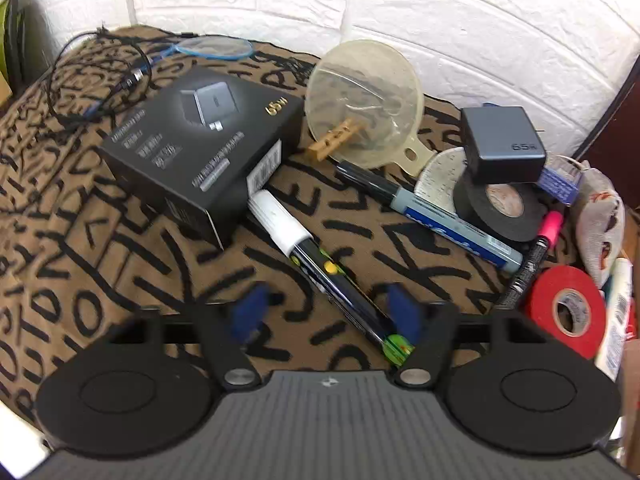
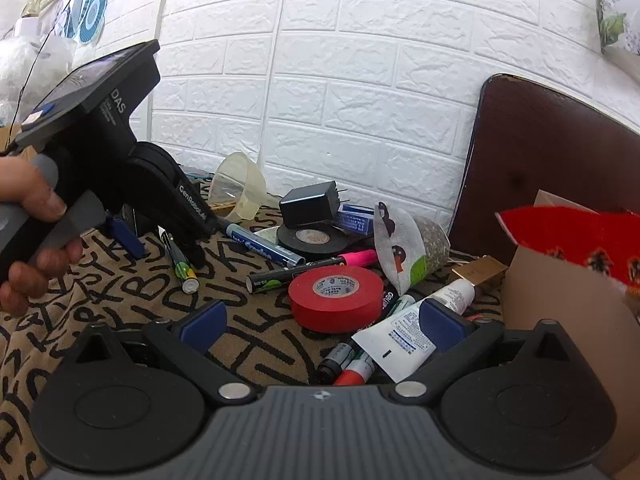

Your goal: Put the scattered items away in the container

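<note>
My left gripper (image 1: 328, 312) is open, its blue pads either side of a black marker with a white cap (image 1: 320, 264) lying on the patterned cloth; it also shows in the right wrist view (image 2: 160, 240). My right gripper (image 2: 320, 324) is open and empty, hovering just before a red tape roll (image 2: 336, 296) and a white tube (image 2: 416, 320). The cardboard box (image 2: 560, 304) with a red flap stands at the right. Scattered nearby: grey-blue marker (image 1: 440, 216), black tape (image 1: 500, 208), black charger (image 1: 504, 144), pink highlighter (image 2: 312, 266), fabric pouch (image 2: 404, 248).
A black 65W carton (image 1: 200, 148), a clear funnel (image 1: 364, 104), a wooden peg (image 1: 334, 140) and cables (image 1: 100, 76) lie on the cloth. A white brick wall (image 2: 360, 80) is behind; a brown board (image 2: 552, 168) leans at right.
</note>
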`<state>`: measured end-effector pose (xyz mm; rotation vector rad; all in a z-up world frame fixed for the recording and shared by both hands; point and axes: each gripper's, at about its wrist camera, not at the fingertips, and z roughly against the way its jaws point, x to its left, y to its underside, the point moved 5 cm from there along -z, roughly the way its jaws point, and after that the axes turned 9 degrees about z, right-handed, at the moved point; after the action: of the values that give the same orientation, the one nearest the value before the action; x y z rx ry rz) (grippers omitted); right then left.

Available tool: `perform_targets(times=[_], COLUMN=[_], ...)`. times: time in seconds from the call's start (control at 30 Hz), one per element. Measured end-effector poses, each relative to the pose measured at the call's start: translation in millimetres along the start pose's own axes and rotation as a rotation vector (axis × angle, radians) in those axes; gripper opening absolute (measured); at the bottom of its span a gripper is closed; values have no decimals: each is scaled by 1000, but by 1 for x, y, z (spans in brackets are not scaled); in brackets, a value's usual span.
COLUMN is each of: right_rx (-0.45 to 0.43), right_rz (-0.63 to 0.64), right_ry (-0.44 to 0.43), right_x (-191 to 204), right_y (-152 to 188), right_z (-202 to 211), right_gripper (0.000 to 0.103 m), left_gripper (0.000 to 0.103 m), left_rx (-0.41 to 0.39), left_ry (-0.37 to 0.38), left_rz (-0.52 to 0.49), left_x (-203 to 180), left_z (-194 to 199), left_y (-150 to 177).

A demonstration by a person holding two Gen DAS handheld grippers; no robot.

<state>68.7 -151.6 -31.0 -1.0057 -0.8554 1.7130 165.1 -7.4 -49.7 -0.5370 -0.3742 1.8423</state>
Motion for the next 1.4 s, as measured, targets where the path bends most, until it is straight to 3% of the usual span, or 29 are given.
perform_targets(times=[0.03,0.1,0.2,0.33,0.4,0.5,0.53,0.6,0.67,0.83,1.07,1.17,1.27,1.4], right_rx=[-3,-9,-26,-53,-32,-5,11,70,123,231,378,365,341,246], right_rz=[-5,-10,19,6,-1,57,92,150,177,208,194,233,232,182], right_ry=[3,-1,-23,-137,-192,-209,-203,-197,-179,-125,-224,-213,-232,-242], right_x=[-1,-2,0,1,5,16,19,23,22,9,5,4,7,13], right_y=[0,0,-6,-19,-24,-28,-28,-25,-23,-21,-28,-25,-21,-22], right_z=[0,-2,-3,-7,-13,-21,-25,-39,-51,-75,-100,-92,-72,-37], right_gripper=[103,103,103,101,92,84,83,67,51,49,51,30,27,24], left_gripper=[25,17,17,17,17,17,17,17,17,17,17,17,17,17], left_rx=[4,25,62,76,69,57,48,23,31,31,33,33,33,32], left_ry=[5,47,121,186,206,245,249,257,287,321,351,363,374,391], left_rz=[2,29,34,28,26,23,13,-7,-8,-21,-27,-30,-43,-66], left_x=[1,6,11,15,16,15,14,8,19,18,14,12,9,4], left_z=[1,5,12,27,36,50,56,69,67,71,74,76,78,86], left_y=[1,5,17,37,47,47,44,60,31,37,42,45,50,56])
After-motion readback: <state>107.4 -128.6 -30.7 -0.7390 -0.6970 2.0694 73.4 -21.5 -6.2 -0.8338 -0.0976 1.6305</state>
